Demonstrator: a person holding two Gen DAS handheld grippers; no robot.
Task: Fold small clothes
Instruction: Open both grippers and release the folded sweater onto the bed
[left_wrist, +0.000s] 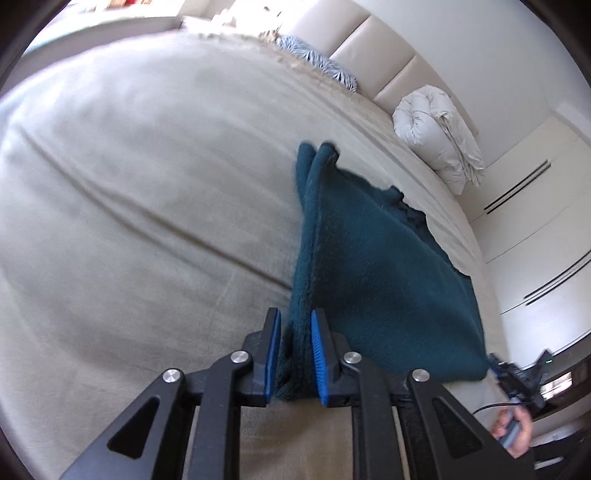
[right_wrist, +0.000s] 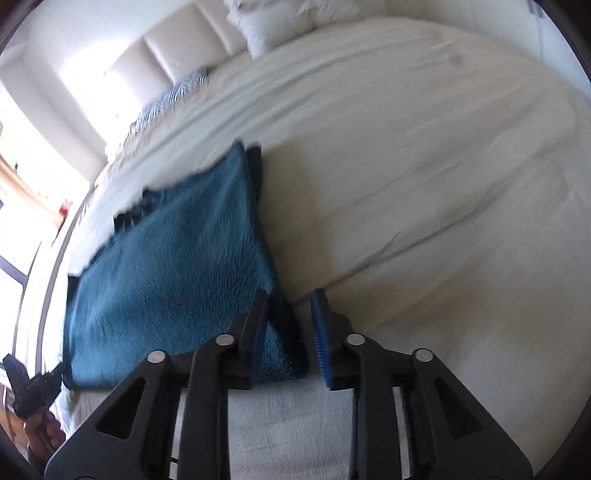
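Left wrist view shows the left gripper (left_wrist: 294, 350) clamped on a bunched near corner of the teal, fuzzy fleece garment (left_wrist: 373, 280), which hangs from the blue pads and drapes down onto the beige bedspread (left_wrist: 147, 206). Right wrist view shows the right gripper (right_wrist: 290, 336) at the garment's other near corner (right_wrist: 284, 332); its jaws stand apart around the cloth, and I cannot tell whether they pinch it. The garment lies well short of the white rolled duvet (left_wrist: 436, 129) at the bed's head. To fold cleanly, I judge both corners should be held firmly at equal height, kept taut between the grippers, then carried together toward the garment's far edge (right_wrist: 236, 155) and laid down with edges aligned. A loose right grip would skew the fold.
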